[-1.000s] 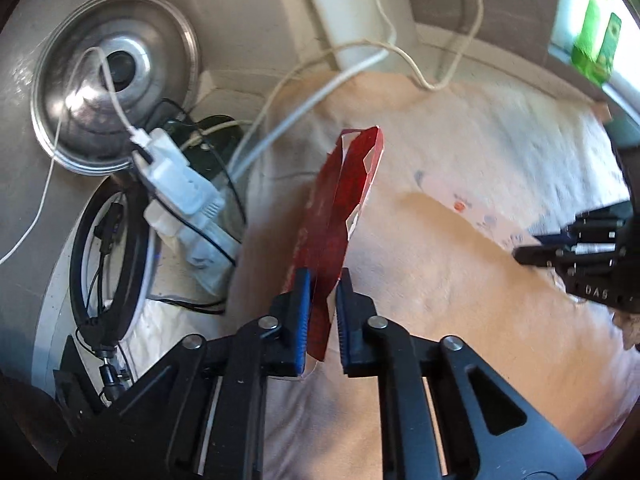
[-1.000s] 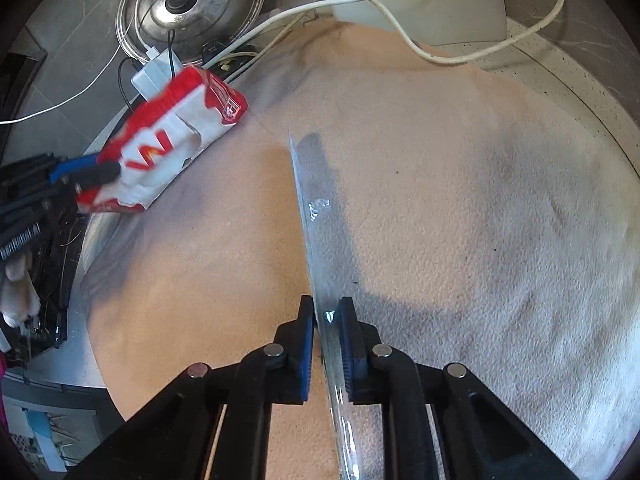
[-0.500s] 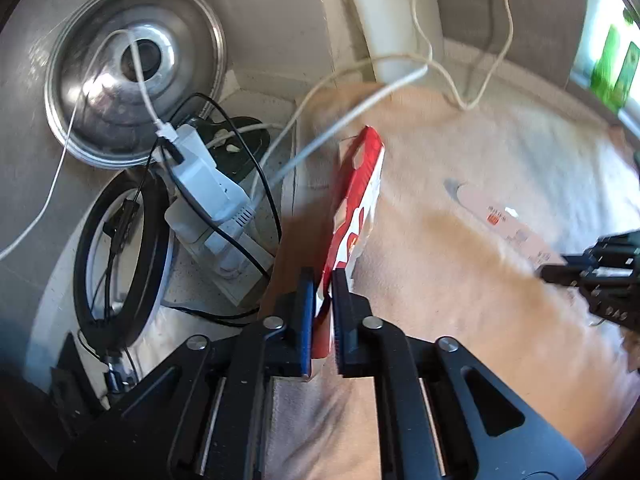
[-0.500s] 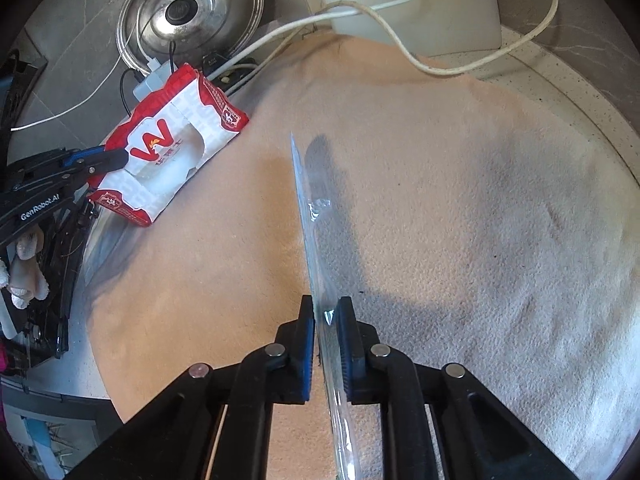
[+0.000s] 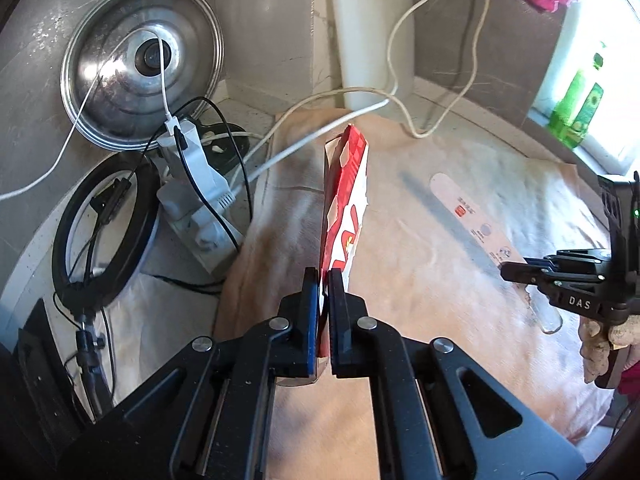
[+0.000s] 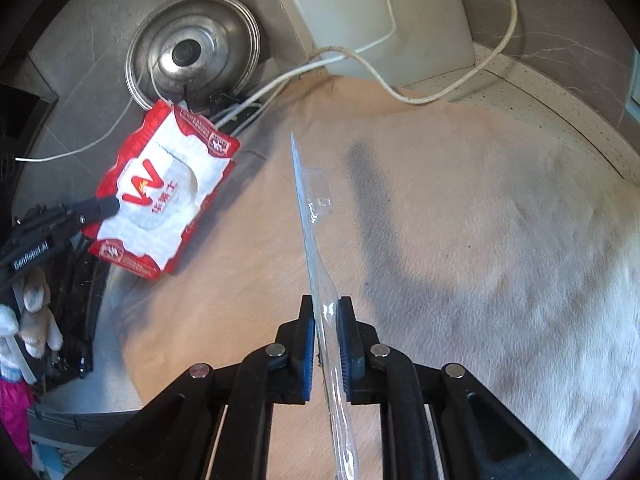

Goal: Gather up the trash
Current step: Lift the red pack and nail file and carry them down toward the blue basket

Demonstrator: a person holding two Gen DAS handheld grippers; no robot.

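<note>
Only the right wrist view shows the red wrapper face-on; the left wrist view gets it edge-on, clenched in the left tongs above the cloth-covered bench. Right tongs are clenched on a clear plastic sleeve, its lower end cut off. Steel lid, power strip and ring light crowd the left.
</note>
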